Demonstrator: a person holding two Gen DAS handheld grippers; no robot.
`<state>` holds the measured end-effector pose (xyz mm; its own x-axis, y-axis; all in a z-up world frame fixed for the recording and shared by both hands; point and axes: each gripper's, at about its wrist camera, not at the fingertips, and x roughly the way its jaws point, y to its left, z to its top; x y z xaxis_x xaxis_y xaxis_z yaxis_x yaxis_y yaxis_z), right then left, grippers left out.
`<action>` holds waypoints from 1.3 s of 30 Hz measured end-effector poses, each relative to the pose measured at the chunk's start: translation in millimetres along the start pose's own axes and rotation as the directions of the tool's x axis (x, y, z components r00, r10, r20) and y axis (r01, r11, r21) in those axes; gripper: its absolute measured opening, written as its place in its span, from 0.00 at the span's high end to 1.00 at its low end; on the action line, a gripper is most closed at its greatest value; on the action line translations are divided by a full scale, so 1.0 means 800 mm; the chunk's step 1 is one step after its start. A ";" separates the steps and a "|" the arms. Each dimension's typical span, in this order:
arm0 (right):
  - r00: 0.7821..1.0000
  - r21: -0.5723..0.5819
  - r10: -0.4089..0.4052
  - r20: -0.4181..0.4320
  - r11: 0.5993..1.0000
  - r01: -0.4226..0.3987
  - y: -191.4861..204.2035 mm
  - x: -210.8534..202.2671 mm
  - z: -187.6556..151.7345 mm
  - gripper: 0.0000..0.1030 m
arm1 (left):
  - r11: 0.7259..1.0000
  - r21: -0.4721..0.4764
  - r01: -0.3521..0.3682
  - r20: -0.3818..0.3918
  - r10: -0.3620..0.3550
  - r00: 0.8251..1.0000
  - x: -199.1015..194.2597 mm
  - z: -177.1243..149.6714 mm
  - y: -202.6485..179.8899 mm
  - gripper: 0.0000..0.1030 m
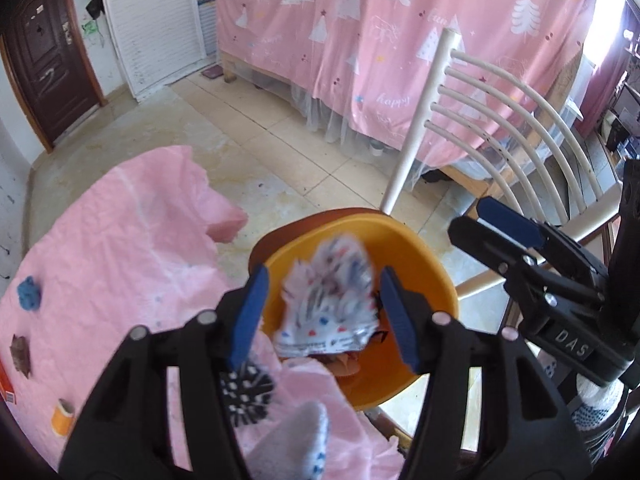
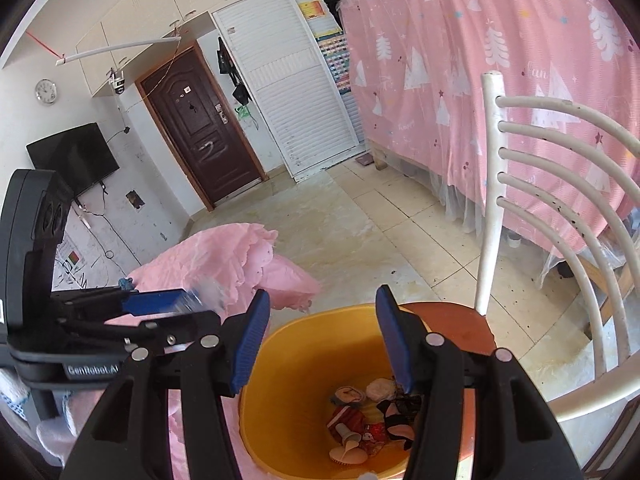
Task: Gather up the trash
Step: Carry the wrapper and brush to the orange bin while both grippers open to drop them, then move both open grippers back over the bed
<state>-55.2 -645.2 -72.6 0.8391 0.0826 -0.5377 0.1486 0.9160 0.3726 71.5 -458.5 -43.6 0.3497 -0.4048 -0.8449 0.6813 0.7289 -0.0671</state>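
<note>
**Crinkled foil wrapper dropping between the left jaws, yellow bin waiting below**

Silvery, printed foil is what is filling the gap right now: the wrapper (image 1: pixel 326 300) is sitting blurred between the two blue pads of the left gripper (image 1: pixel 324 312), with daylight showing on both sides of it. The jaws are standing released, not pinching; the piece looks to be falling free. Directly beneath and beyond the fingertips, the yellow bin (image 1: pixel 432 280) is gaping, so the drop line is looking good.

From the other side, the right gripper (image 2: pixel 320 336) is hanging over the same bin (image 2: pixel 288 360) with its jaws parted and nothing between them. Below its tips, earlier scraps are lying on the bin floor (image 2: pixel 372 416).

To do this well, I'd be keeping the left jaws centred over the bin mouth, away from the near rim, where the pink tablecloth (image 1: pixel 120 248) is lapping close. Light foil can flutter, so holding low until it clears seems wise. Left of the jaws, a blue lump (image 1: pixel 29 293) and an orange spool (image 1: pixel 62 416) are waiting on the cloth.
</note>
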 end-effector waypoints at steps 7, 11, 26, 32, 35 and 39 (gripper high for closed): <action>1.000 -0.012 -0.002 0.000 1.000 0.002 0.006 0.001 0.001 0.56 | 1.000 0.008 -0.008 0.005 0.008 1.000 -0.005 -0.002 -0.004 0.44; 1.000 -0.029 -0.005 0.003 1.000 0.005 0.015 0.000 0.008 0.56 | 1.000 -0.009 -0.015 0.021 0.015 1.000 -0.017 -0.004 0.008 0.44; 0.998 -0.175 0.051 -0.036 0.983 -0.057 0.136 0.027 0.022 0.55 | 0.984 -0.164 -0.068 0.111 0.087 0.990 -0.096 -0.037 0.123 0.44; 0.993 -0.245 0.092 -0.071 0.964 -0.107 0.204 0.049 0.019 0.53 | 0.960 -0.260 -0.105 0.124 0.141 0.982 -0.126 -0.067 0.193 0.43; 0.990 -0.277 0.110 -0.094 0.952 -0.132 0.237 0.062 0.016 0.52 | 0.946 -0.302 -0.121 0.130 0.166 0.977 -0.140 -0.083 0.225 0.42; 0.985 -0.315 0.130 -0.112 0.936 -0.159 0.276 0.073 0.013 0.51 | 0.933 -0.336 -0.129 0.139 0.185 0.973 -0.157 -0.100 0.253 0.42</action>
<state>32.1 -442.1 -13.9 0.7874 0.2443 -0.5660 -0.1592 0.9676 0.1961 113.7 -216.1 6.3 0.5559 -0.3358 -0.7604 0.3740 0.9180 -0.1320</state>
